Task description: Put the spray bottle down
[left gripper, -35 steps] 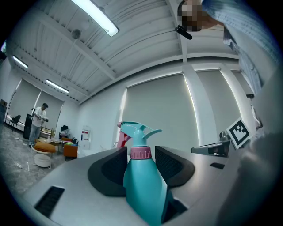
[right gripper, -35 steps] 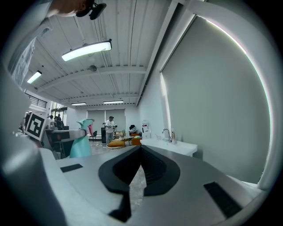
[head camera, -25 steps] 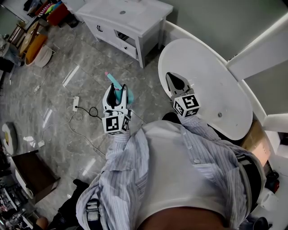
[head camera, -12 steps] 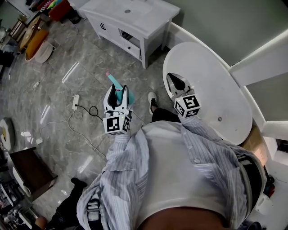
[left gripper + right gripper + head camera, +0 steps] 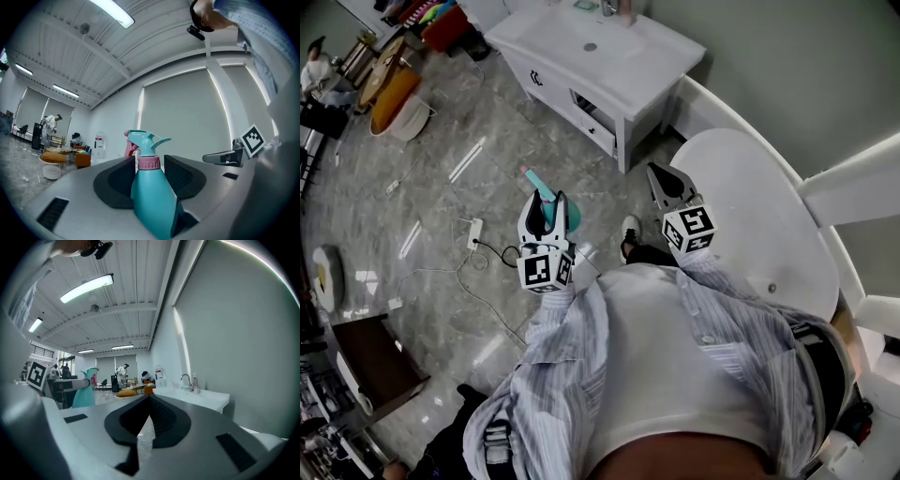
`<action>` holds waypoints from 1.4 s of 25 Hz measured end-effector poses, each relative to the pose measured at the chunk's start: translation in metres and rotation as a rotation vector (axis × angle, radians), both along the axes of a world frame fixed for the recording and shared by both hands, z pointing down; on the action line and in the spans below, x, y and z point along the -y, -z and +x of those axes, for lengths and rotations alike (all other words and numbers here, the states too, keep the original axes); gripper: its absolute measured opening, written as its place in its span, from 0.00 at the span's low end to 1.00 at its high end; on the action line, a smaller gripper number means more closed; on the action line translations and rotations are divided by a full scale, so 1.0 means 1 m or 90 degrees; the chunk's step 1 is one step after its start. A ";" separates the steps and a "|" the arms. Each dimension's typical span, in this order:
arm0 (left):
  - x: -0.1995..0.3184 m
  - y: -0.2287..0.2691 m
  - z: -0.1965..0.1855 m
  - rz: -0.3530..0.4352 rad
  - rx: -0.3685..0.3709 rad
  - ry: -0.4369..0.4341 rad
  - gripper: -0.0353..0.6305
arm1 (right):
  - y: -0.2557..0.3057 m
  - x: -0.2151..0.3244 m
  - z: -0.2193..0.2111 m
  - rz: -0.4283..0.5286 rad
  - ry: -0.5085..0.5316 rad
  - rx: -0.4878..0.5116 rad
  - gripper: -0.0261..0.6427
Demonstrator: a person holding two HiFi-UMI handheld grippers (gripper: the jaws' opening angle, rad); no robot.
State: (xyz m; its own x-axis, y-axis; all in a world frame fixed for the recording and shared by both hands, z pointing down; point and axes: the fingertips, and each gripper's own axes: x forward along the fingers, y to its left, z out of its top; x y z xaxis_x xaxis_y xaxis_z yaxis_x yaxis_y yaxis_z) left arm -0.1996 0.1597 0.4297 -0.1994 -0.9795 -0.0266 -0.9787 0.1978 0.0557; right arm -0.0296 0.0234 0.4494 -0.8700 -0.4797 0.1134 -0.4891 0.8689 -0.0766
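The left claw (image 5: 546, 206) holds the spray bottle (image 5: 151, 192). Its two jaws squeeze the blue bottle just under the pink ring, one on each side. The bottle stands straight up, with the spray head on top. That way it likely will not slip or drip.

The bottle is up in the air, over the gray floor (image 5: 441, 178). It touches nothing but the claw, so it is not put down yet.

The right claw (image 5: 149, 401) is pinched shut, with nothing in it. It hangs by the edge of the white tub (image 5: 750, 216), out of the way.

A white sink cabinet (image 5: 609, 56) stands in front of the person. Its top looks flat and mostly bare, so it could be a good place for the bottle. A plug strip (image 5: 472, 232) with a cord lies on the floor near the left claw. The person should probably keep the wet bottle away from that.
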 end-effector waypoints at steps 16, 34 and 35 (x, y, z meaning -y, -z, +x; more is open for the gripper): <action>0.276 0.036 -0.035 -0.008 0.026 -0.107 0.33 | 0.002 0.242 -0.031 -0.032 -0.066 0.023 0.06; 0.394 -0.016 -0.067 -0.035 -0.003 -0.270 0.33 | -0.024 0.311 -0.067 -0.043 -0.200 -0.006 0.06; 0.402 -0.018 -0.071 -0.035 -0.004 -0.285 0.33 | -0.025 0.316 -0.071 -0.041 -0.213 -0.006 0.06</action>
